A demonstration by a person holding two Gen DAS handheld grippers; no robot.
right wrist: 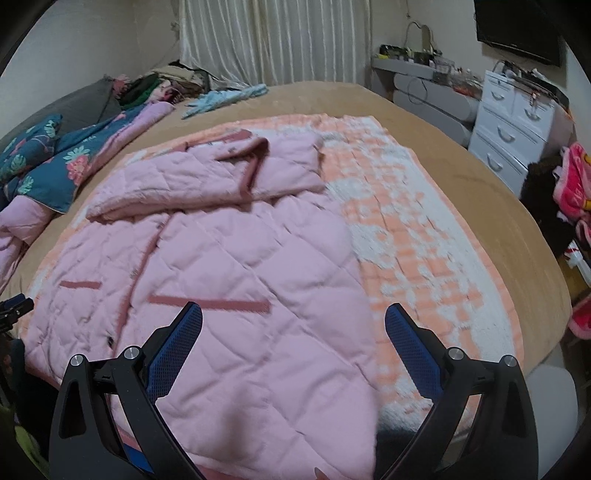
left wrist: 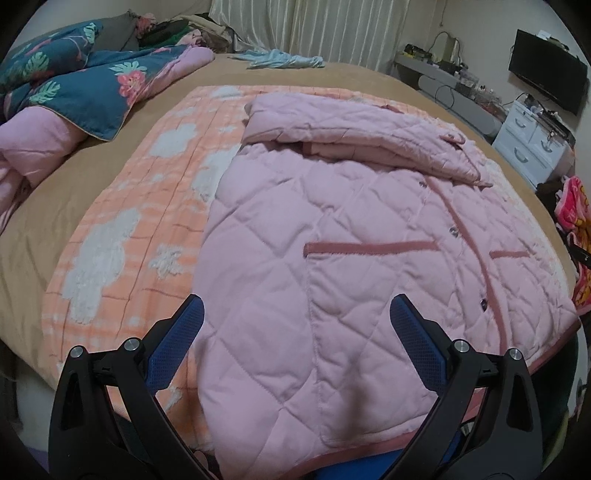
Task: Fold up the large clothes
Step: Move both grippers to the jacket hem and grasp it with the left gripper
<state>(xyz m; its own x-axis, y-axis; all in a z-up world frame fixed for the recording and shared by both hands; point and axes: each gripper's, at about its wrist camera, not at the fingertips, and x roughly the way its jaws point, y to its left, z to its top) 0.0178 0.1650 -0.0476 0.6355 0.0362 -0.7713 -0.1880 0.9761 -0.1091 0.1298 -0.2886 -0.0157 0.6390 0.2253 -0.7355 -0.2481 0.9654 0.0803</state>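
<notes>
Left wrist footage is filled by a pink quilted jacket (left wrist: 332, 229) spread front-up on an orange-and-white checked blanket (left wrist: 140, 221), which in turn is laid over a tan bedspread (left wrist: 74, 173). The left gripper (left wrist: 297, 317) is held just above the jacket's near hem with its blue-padded fingers (left wrist: 184, 336) set wide apart; nothing is gripped between them. One sleeve (left wrist: 354, 136) is seen folded across the chest of the jacket, and a darker pink placket with small buttons, and two trimmed pocket openings, are visible lower down. A teal floral quilt (left wrist: 74, 81) with a pink lining is bunched at the far left of the bed, and a pale blue garment (left wrist: 284, 59) is lying near the curtain (left wrist: 332, 26).

From the right wrist camera, the same jacket (right wrist: 229, 266) is shown from its other side, with the checked blanket (right wrist: 424, 240) exposed to the right of it. The right gripper (right wrist: 293, 317) is likewise spread wide and empty, its left finger over the jacket's lower panel and its right finger (right wrist: 410, 343) over the blanket. The tip of the other gripper (right wrist: 14, 306) is glimpsed at the left edge. A white chest of drawers (right wrist: 513, 122) is seen standing beyond the bed.
</notes>
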